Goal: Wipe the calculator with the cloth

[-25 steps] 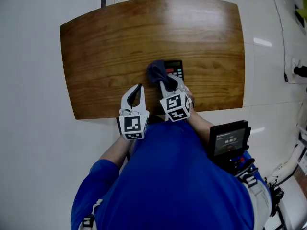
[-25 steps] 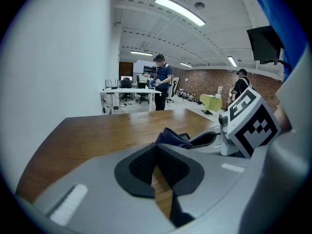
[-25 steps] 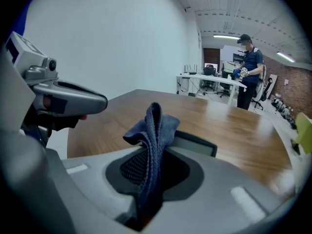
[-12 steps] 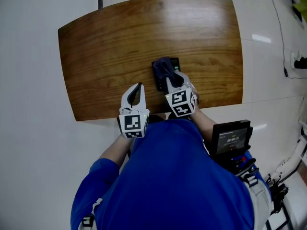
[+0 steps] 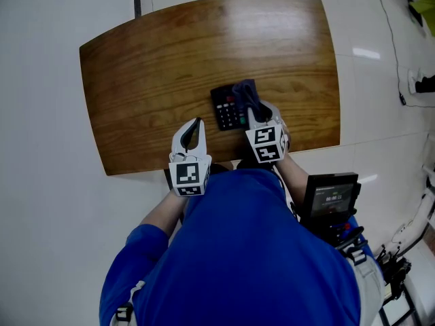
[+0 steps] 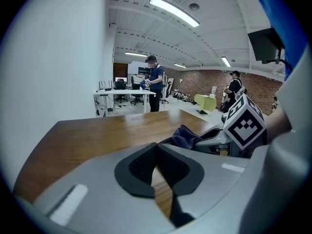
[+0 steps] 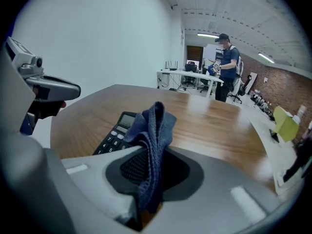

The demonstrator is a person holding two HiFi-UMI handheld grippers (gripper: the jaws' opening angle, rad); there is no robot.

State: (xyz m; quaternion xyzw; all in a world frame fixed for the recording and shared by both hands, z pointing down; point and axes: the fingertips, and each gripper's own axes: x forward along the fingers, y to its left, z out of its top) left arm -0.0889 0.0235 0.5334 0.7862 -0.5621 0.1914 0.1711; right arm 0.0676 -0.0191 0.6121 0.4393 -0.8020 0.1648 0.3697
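A black calculator [image 5: 228, 108] lies on the wooden table [image 5: 156, 66] near its front edge; its keys and screen also show in the right gripper view [image 7: 116, 131]. My right gripper [image 5: 256, 107] is shut on a dark blue cloth [image 5: 245, 92] that rests at the calculator's right side. In the right gripper view the cloth [image 7: 152, 145] stands pinched between the jaws of the right gripper [image 7: 151, 172]. My left gripper [image 5: 193, 132] hovers left of the calculator, shut with nothing in it; its closed jaws fill the left gripper view [image 6: 157, 162].
A black device with a small screen [image 5: 331, 201] hangs at the person's right side. White floor surrounds the table. In the gripper views, people [image 6: 155, 84] stand by desks far across the room.
My right gripper has dragged the cloth rightward across the calculator, uncovering its keys. The left gripper has stayed in place.
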